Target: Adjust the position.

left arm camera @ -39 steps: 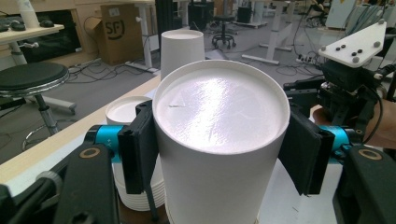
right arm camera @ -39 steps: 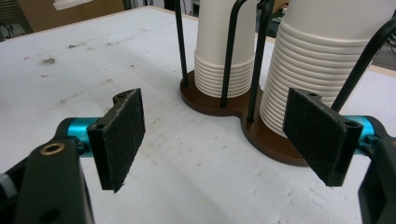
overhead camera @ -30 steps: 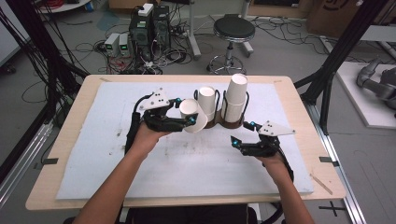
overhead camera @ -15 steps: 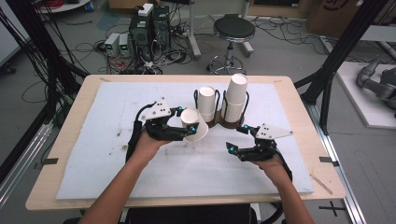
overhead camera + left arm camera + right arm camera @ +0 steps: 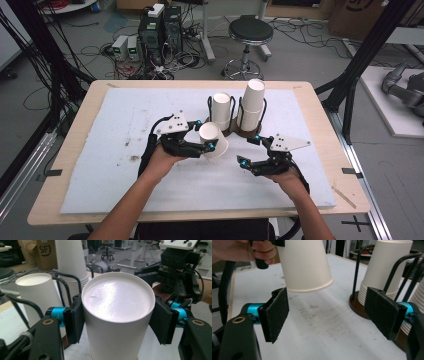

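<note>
**Inverted paper cup held clear of the table beside the cup rack**

The left gripper [image 5: 209, 146] has its two black pads clamped on opposite sides of a white paper cup [image 5: 214, 140], which is held upside down: in the left gripper view the closed base of the cup [image 5: 118, 298] faces the camera and a pad presses on each flank. In the right gripper view the cup [image 5: 304, 265] hangs with its open rim downward, clear of the white mat [image 5: 125, 125] beneath it. The cup lies near the middle of the table [image 5: 75, 150], just on the near side of the black wire rack [image 5: 235, 131]. The rack stands toward the far side of the mat and holds two stacks of white cups, a shorter left stack [image 5: 221, 110] and a taller right stack [image 5: 253, 102]. The right gripper [image 5: 250, 151] sits to the right of the held cup, nearer the person; its jaws stand wide apart with nothing between them, and they point toward the cup and the rack's base [image 5: 359, 307]. The mat shows scattered brown marks [image 5: 134, 158] on its left half.
</note>
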Action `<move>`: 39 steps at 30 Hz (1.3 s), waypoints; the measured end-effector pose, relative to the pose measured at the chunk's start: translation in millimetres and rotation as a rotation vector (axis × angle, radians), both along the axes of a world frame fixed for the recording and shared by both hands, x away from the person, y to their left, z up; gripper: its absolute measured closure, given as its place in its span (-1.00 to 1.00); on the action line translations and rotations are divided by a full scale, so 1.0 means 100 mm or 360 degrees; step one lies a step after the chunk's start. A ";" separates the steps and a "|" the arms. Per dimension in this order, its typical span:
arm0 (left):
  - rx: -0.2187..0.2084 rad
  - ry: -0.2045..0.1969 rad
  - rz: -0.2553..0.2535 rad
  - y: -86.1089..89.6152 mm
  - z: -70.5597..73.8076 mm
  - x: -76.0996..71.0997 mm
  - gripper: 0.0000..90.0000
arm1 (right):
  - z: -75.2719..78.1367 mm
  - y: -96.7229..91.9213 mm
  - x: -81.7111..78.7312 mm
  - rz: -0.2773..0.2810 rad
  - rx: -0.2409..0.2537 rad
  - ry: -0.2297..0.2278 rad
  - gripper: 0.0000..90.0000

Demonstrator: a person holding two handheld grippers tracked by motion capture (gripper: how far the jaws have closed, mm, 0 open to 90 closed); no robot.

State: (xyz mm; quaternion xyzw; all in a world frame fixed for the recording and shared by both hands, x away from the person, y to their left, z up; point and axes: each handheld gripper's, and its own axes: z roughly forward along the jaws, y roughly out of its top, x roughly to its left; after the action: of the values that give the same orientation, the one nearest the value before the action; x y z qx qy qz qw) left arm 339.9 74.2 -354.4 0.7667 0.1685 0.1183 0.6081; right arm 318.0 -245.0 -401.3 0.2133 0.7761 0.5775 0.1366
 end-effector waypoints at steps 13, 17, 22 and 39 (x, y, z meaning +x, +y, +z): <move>0.0013 0.0004 -0.0093 -0.17 -0.05 -0.09 -0.21 | 0.01 0.10 -0.06 0.0100 0.0040 0.0002 -0.54; 0.0012 0.0006 -0.0069 -0.24 -0.07 -0.10 -0.21 | 0.01 0.12 -0.06 0.0096 0.0042 -0.0025 -0.54; 0.0007 0.0018 -0.0059 -0.27 -0.09 -0.10 -0.21 | 0.01 0.13 -0.06 0.0093 0.0048 -0.0038 -0.54; -0.0022 0.0007 -0.0250 -0.37 -0.10 -0.15 -0.21 | -0.01 0.24 -0.09 0.0207 0.0051 -0.0044 -0.54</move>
State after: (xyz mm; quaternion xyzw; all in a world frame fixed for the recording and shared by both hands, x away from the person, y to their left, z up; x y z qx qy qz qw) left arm 324.9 37.6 -364.1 0.7735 0.1099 0.0675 0.6206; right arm 309.0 -220.9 -402.1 0.1566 0.7771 0.6003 0.1059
